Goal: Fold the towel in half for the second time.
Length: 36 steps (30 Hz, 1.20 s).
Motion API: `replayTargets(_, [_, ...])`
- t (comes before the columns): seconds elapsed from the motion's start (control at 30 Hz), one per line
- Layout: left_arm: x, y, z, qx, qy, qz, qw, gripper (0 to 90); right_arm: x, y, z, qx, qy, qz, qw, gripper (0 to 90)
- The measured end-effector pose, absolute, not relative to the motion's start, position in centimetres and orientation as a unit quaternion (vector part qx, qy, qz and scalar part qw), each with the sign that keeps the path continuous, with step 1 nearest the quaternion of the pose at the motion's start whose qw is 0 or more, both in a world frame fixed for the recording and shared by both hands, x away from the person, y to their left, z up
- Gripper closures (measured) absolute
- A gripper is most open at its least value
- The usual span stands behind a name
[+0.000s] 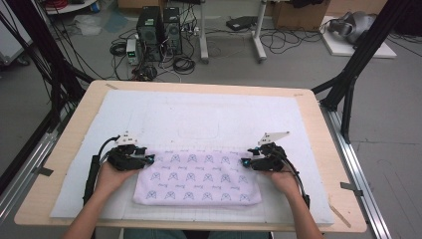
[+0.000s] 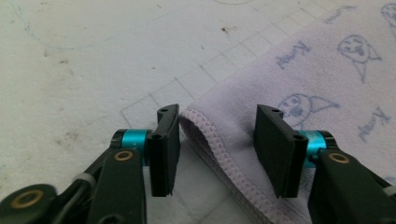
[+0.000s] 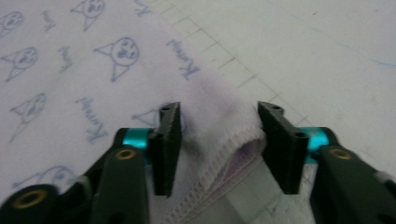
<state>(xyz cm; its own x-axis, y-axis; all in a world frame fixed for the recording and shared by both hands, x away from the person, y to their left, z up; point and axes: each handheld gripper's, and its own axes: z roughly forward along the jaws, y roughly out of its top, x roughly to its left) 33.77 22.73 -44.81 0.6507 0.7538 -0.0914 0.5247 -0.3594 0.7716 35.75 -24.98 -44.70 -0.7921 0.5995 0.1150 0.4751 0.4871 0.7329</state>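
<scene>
Low in the frame's centre lies the folded towel [image 1: 196, 178] on the table [image 1: 318, 124]; our left gripper [image 1: 149, 159] and right gripper [image 1: 245, 162] straddle its upper corners, jaws apart — closing shallow, we risk catching one layer only.

We look along our left gripper [image 2: 217, 144], whose two black jaws stand apart over the corner of a folded lilac terry towel printed with blue cartoon faces and script [image 2: 322, 79]. The towel's stitched hem [image 2: 210, 140] runs between the jaws, and neither pad presses on it. The towel lies on a white mat marked with a faint grey grid [image 2: 116, 56], speckled with small dark stains.
</scene>
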Motion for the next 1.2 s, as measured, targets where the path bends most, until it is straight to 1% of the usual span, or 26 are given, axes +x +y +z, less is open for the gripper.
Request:
replayTargets(0.03, [33.7, 22.7, -44.8, 0.812, 0.393, 0.140, 0.409, 54.9, 35.6, -24.9, -44.6, 0.307, 0.862, 0.397, 0.076, 57.8])
replayTargets(0.1, [33.6, 22.7, -44.9, 0.810, 0.390, 0.134, 0.416, 61.7, 35.3, -24.5, -44.3, 0.289, 0.870, 0.389, 0.088, 65.0])
replayTargets(0.2, [33.2, 22.5, -44.8, 0.814, 0.378, 0.141, 0.418, 71.0, 35.1, -24.3, -44.2, 0.278, 0.875, 0.384, 0.097, 69.9])
replayTargets(0.33, [32.9, 22.1, -44.6, 0.818, 0.372, 0.161, 0.407, 76.6, 34.9, -24.3, -44.0, 0.275, 0.875, 0.385, 0.103, 77.4])
replayTargets(0.53, [33.0, 22.1, -44.3, 0.817, 0.374, 0.166, 0.405, 79.9, 35.0, -24.7, -43.6, 0.277, 0.869, 0.398, 0.095, 78.4])
replayTargets(0.77, [33.9, 21.7, -42.2, 0.809, 0.374, 0.189, 0.412, 81.6, 35.2, -25.0, -42.0, 0.273, 0.857, 0.424, 0.109, 79.2])
replayTargets(0.9, [35.5, 21.2, -40.0, 0.803, 0.369, 0.211, 0.418, 81.8, 36.5, -25.0, -40.6, 0.278, 0.853, 0.425, 0.124, 79.2])
replayTargets(1.1, [39.6, 20.9, -36.2, 0.787, 0.377, 0.247, 0.421, 82.4, 40.0, -25.2, -37.0, 0.293, 0.846, 0.414, 0.164, 79.3])
replayTargets(1.13, [40.4, 20.8, -35.7, 0.789, 0.376, 0.256, 0.413, 82.2, 40.7, -25.1, -36.5, 0.292, 0.843, 0.418, 0.169, 78.7])
replayTargets(1.17, [41.1, 20.7, -35.3, 0.787, 0.381, 0.268, 0.404, 80.3, 41.5, -25.0, -36.0, 0.296, 0.840, 0.419, 0.174, 76.0])
replayTargets(1.2, [41.8, 20.6, -35.2, 0.780, 0.397, 0.279, 0.396, 72.9, 42.3, -24.9, -35.7, 0.304, 0.838, 0.418, 0.177, 68.9])
